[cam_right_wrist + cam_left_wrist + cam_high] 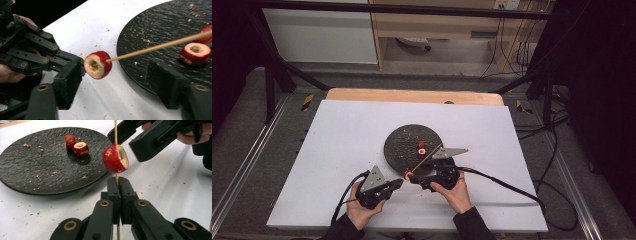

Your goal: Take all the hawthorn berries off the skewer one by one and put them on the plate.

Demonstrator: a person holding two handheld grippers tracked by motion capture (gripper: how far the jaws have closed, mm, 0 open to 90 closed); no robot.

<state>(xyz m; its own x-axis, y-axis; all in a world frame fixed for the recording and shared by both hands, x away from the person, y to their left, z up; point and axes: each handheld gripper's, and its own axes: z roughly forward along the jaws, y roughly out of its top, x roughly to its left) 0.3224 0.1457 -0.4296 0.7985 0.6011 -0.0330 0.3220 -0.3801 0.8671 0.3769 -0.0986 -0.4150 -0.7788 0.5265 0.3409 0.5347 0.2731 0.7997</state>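
I clamp my left gripper [117, 182] on the skewer [115, 135] to steady it, its threaded fruit piece [115, 158] just beyond the plate [30, 172]. My right gripper [112, 75] straddles that piece, jaws apart, ready to push it along.

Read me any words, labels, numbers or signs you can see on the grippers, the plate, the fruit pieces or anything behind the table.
No readable text anywhere.
Round black textured plate: no marking.
Red cored fruit piece on the thin wooden skewer: none.
Black left gripper and black right gripper: no lettering visible.
Small pale panel on the wooden cabinet at the back: too small and blurred to read.
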